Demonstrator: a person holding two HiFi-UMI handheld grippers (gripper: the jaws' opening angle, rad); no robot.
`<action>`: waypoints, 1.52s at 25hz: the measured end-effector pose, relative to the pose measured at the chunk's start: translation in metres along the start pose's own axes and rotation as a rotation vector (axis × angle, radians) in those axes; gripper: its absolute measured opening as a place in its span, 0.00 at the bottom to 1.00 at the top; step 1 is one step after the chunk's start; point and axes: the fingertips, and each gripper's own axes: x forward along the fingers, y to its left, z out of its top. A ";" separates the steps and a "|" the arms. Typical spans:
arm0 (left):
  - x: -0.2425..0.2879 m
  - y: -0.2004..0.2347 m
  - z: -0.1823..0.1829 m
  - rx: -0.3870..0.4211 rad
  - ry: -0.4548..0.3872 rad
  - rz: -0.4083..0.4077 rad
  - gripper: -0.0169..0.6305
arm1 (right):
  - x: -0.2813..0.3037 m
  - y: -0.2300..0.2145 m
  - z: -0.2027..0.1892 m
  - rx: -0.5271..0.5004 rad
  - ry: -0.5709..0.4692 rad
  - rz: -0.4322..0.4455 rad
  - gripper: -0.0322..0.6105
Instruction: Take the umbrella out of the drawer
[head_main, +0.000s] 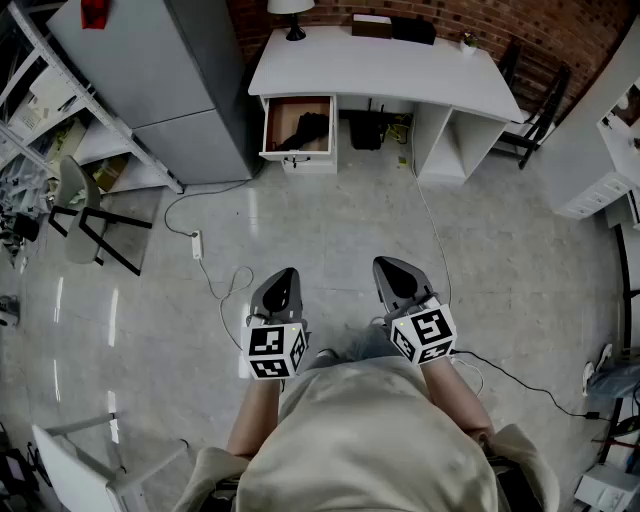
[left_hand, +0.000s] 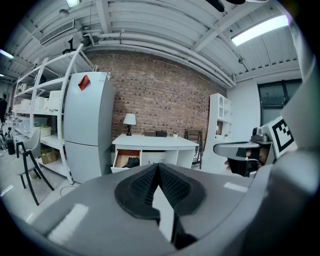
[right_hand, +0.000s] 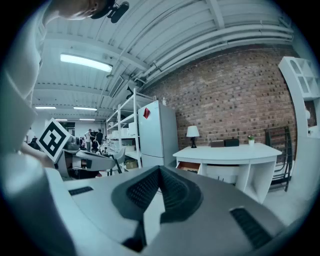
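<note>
A white desk (head_main: 380, 65) stands against the brick wall, far ahead of me. Its left drawer (head_main: 297, 128) is pulled open, and a black folded umbrella (head_main: 307, 127) lies inside it. The left gripper view shows the same open drawer (left_hand: 126, 158) with the dark umbrella (left_hand: 132, 162). My left gripper (head_main: 280, 279) and right gripper (head_main: 393, 268) hover side by side over the floor, close to my body and well short of the desk. Both are shut with nothing between the jaws. In the right gripper view the desk (right_hand: 227, 152) sits ahead to the right.
A grey fridge (head_main: 170, 70) stands left of the desk, with metal shelving (head_main: 60, 110) and a chair (head_main: 85, 215) further left. A power strip and cable (head_main: 197, 243) trail across the floor ahead. A white cabinet (head_main: 600, 140) stands at the right. A lamp (head_main: 292, 12) and boxes sit on the desk.
</note>
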 end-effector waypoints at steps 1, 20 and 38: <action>-0.003 -0.001 0.002 -0.001 -0.007 0.005 0.05 | -0.002 0.003 0.002 0.001 -0.003 0.004 0.05; -0.045 0.016 0.014 -0.021 -0.075 -0.031 0.13 | -0.006 0.061 0.022 0.015 -0.065 0.022 0.05; -0.009 0.060 0.004 -0.066 -0.034 -0.059 0.46 | 0.063 0.050 0.019 0.057 -0.027 0.092 0.57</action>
